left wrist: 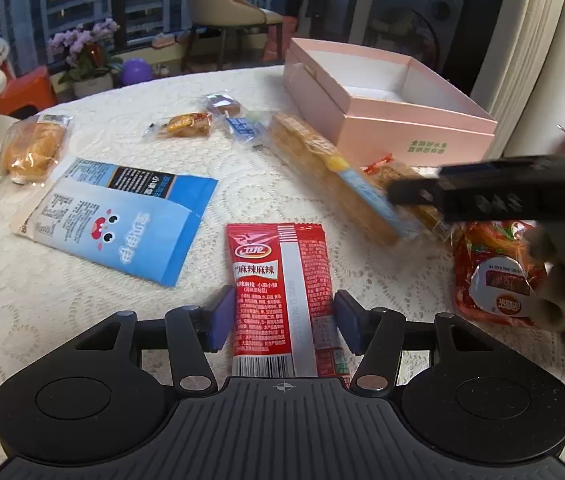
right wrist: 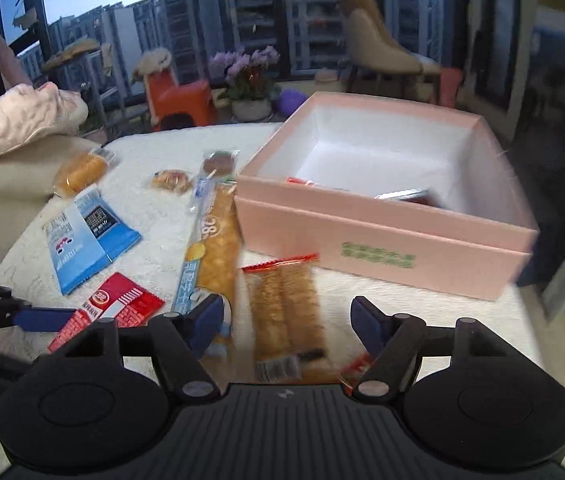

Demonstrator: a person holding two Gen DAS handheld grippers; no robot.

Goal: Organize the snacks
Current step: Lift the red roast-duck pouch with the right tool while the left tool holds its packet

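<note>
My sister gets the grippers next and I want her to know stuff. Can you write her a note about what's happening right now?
Left gripper: open, straddling the red spicy snack packet flat on the table.
Right gripper: open, over the clear pack of brown biscuits.
Pink box: open, with a couple of snacks already inside.
Left to do: the blue packet, the long chip pack, the bun and small sweets sit loose on the white tablecloth.
</note>
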